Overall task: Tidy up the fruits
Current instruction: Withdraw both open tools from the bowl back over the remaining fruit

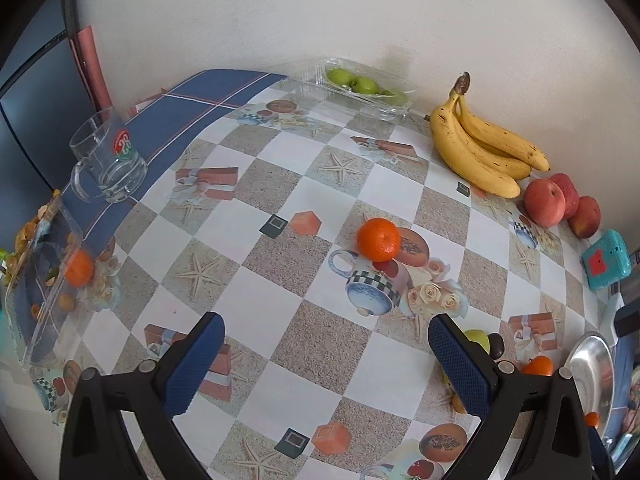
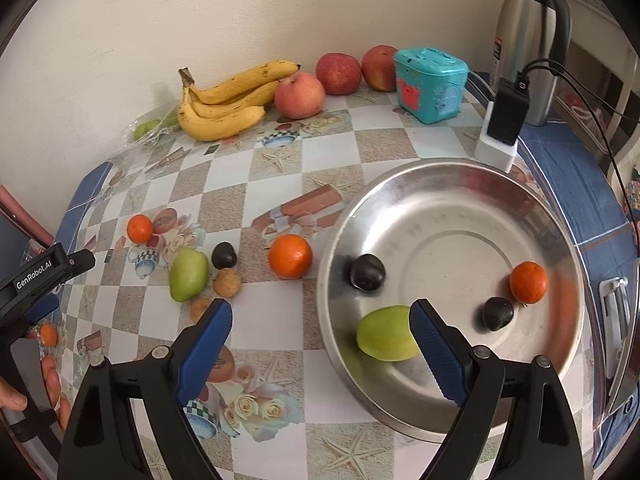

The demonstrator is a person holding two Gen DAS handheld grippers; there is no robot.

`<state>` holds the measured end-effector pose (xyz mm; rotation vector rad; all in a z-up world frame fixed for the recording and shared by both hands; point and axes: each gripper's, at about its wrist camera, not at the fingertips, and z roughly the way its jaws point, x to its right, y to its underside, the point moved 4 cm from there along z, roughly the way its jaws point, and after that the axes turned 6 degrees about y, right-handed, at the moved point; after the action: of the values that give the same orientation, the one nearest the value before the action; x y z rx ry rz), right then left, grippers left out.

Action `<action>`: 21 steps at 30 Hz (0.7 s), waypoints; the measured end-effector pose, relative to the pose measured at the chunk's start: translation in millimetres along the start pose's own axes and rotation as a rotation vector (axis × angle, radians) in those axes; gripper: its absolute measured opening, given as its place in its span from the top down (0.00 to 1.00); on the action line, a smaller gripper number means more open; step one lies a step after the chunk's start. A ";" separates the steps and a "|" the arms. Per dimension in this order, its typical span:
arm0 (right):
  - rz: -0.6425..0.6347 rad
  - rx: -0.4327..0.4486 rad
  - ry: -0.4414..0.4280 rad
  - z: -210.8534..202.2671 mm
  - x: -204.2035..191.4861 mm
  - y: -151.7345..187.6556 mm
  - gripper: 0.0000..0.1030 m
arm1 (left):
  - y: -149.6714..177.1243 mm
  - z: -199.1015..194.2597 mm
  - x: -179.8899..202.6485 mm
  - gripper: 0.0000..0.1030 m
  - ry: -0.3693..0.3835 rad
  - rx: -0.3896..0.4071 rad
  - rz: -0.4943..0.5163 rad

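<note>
A steel bowl (image 2: 400, 200) holds a green fruit (image 2: 384, 334), two dark plums (image 2: 367, 272) and an orange (image 2: 528, 282). On the table beside it lie an orange (image 2: 289, 256), a green fruit (image 2: 187, 274), a dark plum (image 2: 224, 255), a brown fruit (image 2: 227, 282) and a small orange (image 2: 139, 228). My right gripper (image 2: 320, 332) is open and empty over the bowl's left rim. My left gripper (image 1: 326, 354) is open and empty, short of an orange (image 1: 378, 239) on the table; it also shows in the right wrist view (image 2: 60, 268).
Bananas (image 1: 480, 140) and red apples (image 1: 546, 202) lie along the wall, with a teal box (image 2: 430, 84), a charger block (image 2: 502, 128) and a steel flask (image 2: 532, 40). A clear box of green fruit (image 1: 360, 84), a glass mug (image 1: 108, 160) and a clear tray (image 1: 44, 280) stand at left.
</note>
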<state>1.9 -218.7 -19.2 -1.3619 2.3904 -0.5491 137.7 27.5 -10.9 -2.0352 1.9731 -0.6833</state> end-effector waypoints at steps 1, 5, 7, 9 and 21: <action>-0.007 0.000 -0.004 0.5 -2.8 -0.2 0.12 | -0.7 0.3 -1.4 0.00 0.002 0.000 -0.005; -0.008 0.005 -0.020 1.9 -9.9 -1.1 0.12 | -2.7 0.2 -4.6 0.00 0.012 0.007 -0.004; -0.006 0.008 -0.027 1.6 -11.5 -1.2 0.12 | -3.5 -0.6 -4.8 0.00 0.019 0.014 -0.002; -0.004 0.012 -0.026 1.9 -12.1 -1.4 0.12 | -4.0 -1.0 -3.6 0.00 0.029 0.019 0.000; 0.018 0.023 0.011 15.3 -2.2 -12.8 0.12 | 1.8 20.9 26.7 0.00 0.136 -0.031 0.064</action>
<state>19.6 -225.3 -26.1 -1.3298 2.3951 -0.5789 145.7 -2.3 -25.3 -1.9818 2.1260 -0.8012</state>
